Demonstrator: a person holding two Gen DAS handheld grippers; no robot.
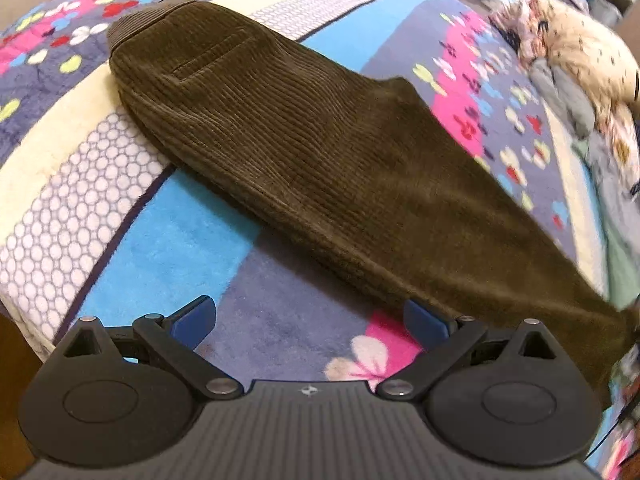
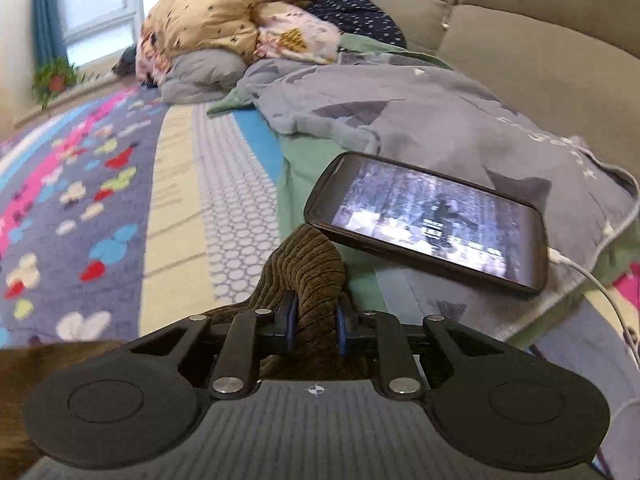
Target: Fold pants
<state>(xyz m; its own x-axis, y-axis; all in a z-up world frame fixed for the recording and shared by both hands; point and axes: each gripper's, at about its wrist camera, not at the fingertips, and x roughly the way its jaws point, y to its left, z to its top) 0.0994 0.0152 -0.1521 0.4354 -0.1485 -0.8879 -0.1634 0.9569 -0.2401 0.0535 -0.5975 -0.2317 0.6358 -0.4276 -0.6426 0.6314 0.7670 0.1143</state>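
Observation:
Olive-brown corduroy pants (image 1: 320, 160) lie folded lengthwise across a flowered blanket (image 1: 240, 280), waistband at the far left, legs running to the near right. My left gripper (image 1: 310, 320) is open and empty, hovering over the blanket just beside the pants' near edge. My right gripper (image 2: 314, 322) is shut on a bunched end of the pants (image 2: 308, 268), with the fabric sticking up between the blue pads.
A phone (image 2: 432, 220) with a lit screen and white cable (image 2: 600, 280) lies on a grey quilt (image 2: 400, 112) just ahead of the right gripper. Pillows and bedding (image 2: 224, 20) pile up at the back. A beige headboard (image 2: 540, 40) stands at the right.

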